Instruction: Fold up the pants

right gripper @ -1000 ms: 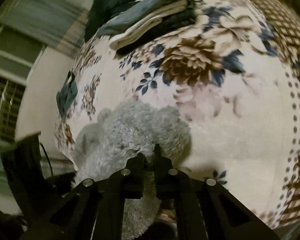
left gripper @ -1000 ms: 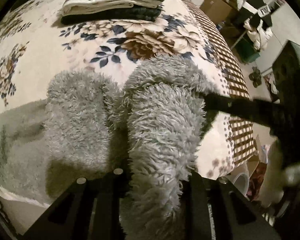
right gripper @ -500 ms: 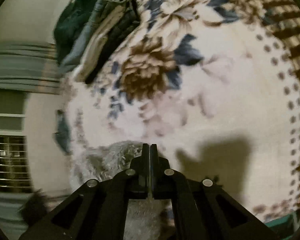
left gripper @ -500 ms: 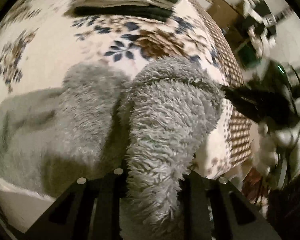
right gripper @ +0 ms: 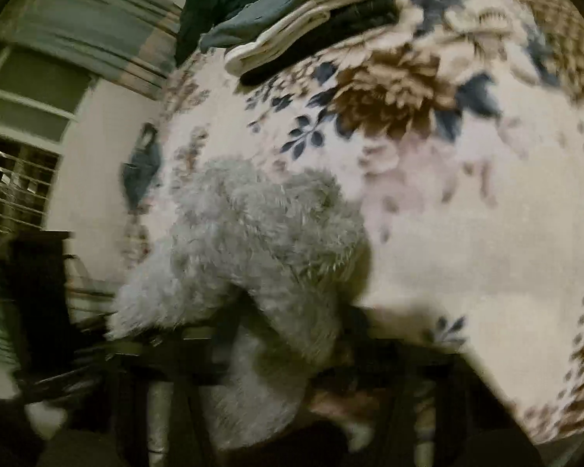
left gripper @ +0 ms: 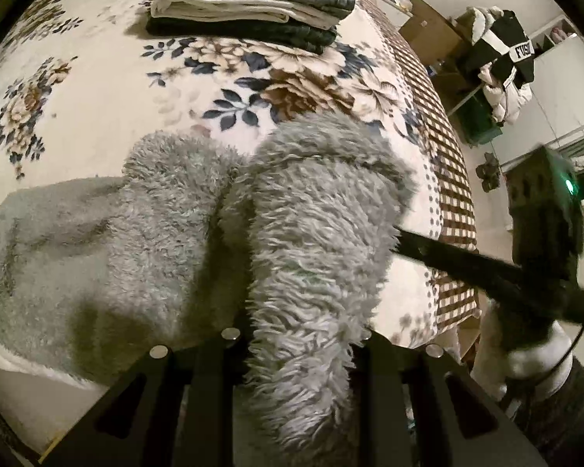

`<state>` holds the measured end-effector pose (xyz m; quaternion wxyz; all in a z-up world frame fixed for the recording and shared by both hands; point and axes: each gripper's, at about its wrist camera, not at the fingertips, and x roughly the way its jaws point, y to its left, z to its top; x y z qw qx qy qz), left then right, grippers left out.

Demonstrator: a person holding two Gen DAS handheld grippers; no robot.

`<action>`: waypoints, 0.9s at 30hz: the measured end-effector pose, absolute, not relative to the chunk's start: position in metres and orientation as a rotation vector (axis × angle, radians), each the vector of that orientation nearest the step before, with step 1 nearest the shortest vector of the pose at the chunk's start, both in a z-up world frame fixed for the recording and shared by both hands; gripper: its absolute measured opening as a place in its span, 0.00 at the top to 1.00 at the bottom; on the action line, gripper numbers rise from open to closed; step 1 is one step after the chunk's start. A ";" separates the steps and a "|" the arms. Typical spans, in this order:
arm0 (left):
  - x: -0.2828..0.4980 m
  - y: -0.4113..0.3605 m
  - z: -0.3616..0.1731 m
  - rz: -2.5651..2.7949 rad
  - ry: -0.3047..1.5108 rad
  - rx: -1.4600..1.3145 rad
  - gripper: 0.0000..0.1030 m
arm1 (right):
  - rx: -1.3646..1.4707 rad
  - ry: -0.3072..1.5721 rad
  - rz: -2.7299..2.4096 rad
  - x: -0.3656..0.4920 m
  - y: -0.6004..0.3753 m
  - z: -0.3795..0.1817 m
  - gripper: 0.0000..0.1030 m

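left tool [left gripper: 299,346] clamps fuzzy grey pants [left gripper: 198,233] | right tool [right gripper: 288,354] blurred, grip can't tell, pants between fingers | floral bedspread [left gripper: 97,97] | folded clothes stack [left gripper: 249,4] far

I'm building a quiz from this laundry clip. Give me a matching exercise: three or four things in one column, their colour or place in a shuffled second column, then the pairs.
Things:
1. fluffy pants
2. bedspread
3. folded stack
4. cardboard box

Descriptions:
A. floral print, with a checked border
B. beside the bed, by the wall
C. grey pile, bunched between the fingers of the left hand-held gripper
D. at the bed's far end, a white layer between dark ones

Pairs: 1-C, 2-A, 3-D, 4-B
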<state>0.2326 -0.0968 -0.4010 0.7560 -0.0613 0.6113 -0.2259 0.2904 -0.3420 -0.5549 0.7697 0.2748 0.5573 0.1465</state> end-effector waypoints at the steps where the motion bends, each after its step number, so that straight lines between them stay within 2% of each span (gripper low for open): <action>1: 0.232 -0.098 -0.401 -0.499 1.332 -0.134 0.82 | 0.603 1.204 0.295 0.292 -0.345 -0.555 0.96; 9: 0.222 -0.120 -0.400 -0.563 1.314 -0.105 0.82 | 0.617 1.217 0.119 0.301 -0.364 -0.567 0.97; 12: 0.219 -0.130 -0.403 -0.564 1.302 -0.069 0.82 | 0.669 1.274 0.162 0.308 -0.371 -0.579 0.97; 15: 0.212 -0.135 -0.406 -0.559 1.284 -0.043 0.81 | 0.680 1.306 0.260 0.304 -0.380 -0.568 0.94; 17: 0.206 -0.142 -0.408 -0.556 1.272 -0.021 0.81 | 0.623 1.280 0.291 0.295 -0.388 -0.546 0.86; 19: 0.198 -0.151 -0.413 -0.555 1.266 -0.014 0.81 | 0.533 1.247 0.330 0.289 -0.390 -0.520 0.55; 20: 0.195 -0.155 -0.415 -0.556 1.258 -0.009 0.81 | 0.470 1.253 0.355 0.291 -0.387 -0.510 0.51; 27: 0.175 -0.176 -0.436 -0.546 1.240 0.006 0.81 | -0.041 1.398 0.496 0.323 -0.314 -0.514 0.49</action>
